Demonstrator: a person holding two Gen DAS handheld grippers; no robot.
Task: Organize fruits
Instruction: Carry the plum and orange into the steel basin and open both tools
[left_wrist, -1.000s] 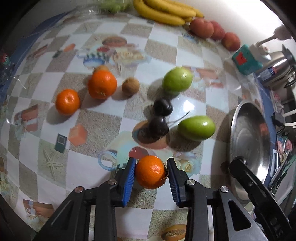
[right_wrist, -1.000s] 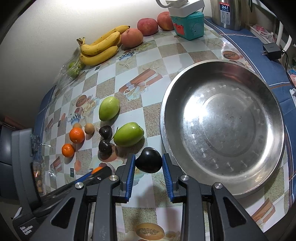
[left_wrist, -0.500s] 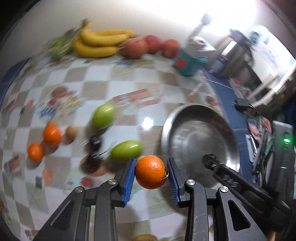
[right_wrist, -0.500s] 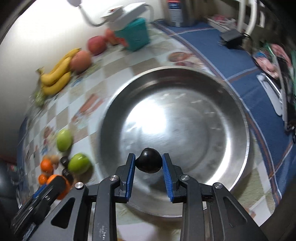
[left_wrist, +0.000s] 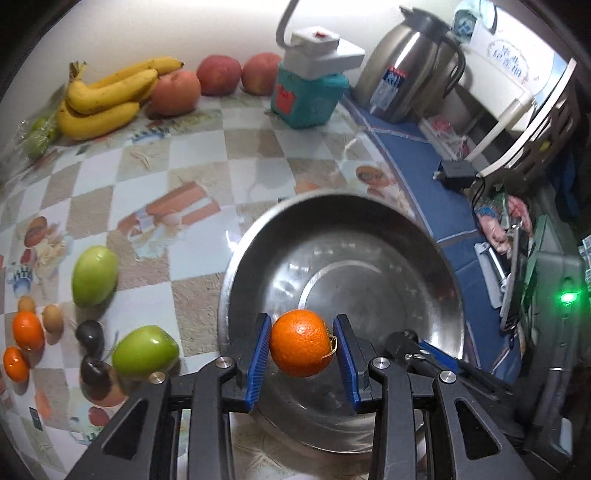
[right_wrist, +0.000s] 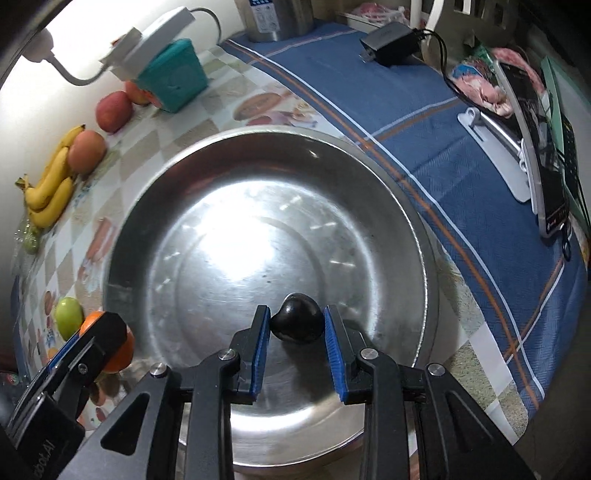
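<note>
Steel fills the middle of both views: the bowl (right_wrist: 122, 229) lies directly beyond both of your grippers, and that is what the coming move turns on. Your right gripper (right_wrist: 293, 328) is the deeper one, its fingers (right_wrist: 258, 350) pinching a dark plum (right_wrist: 297, 323) over the lower middle of the bowl's floor, well inside the rim. Whether the plum already touches the steel I cannot tell; judged by its closeness to the floor, little drop is left.

Your left gripper (left_wrist: 301, 349) holds an orange (left_wrist: 301, 347) squarely between its blue fingers (left_wrist: 255, 358), narrow on the fruit. In the left view the orange hangs over the bowl's (left_wrist: 236, 273) lower left part, near the rim; in the right view it sits at the far left, just at the bowl's edge. So carry it a little further toward the centre before letting go, and keep it clear of the plum.

More fruit waits on the bench (left_wrist: 192, 155): two green fruits (left_wrist: 94, 275), two dark plums (left_wrist: 88, 332) and small oranges (left_wrist: 27, 328) at lower left of the left view, bananas (left_wrist: 107, 96) and apples (left_wrist: 175, 92) at upper left.
</note>
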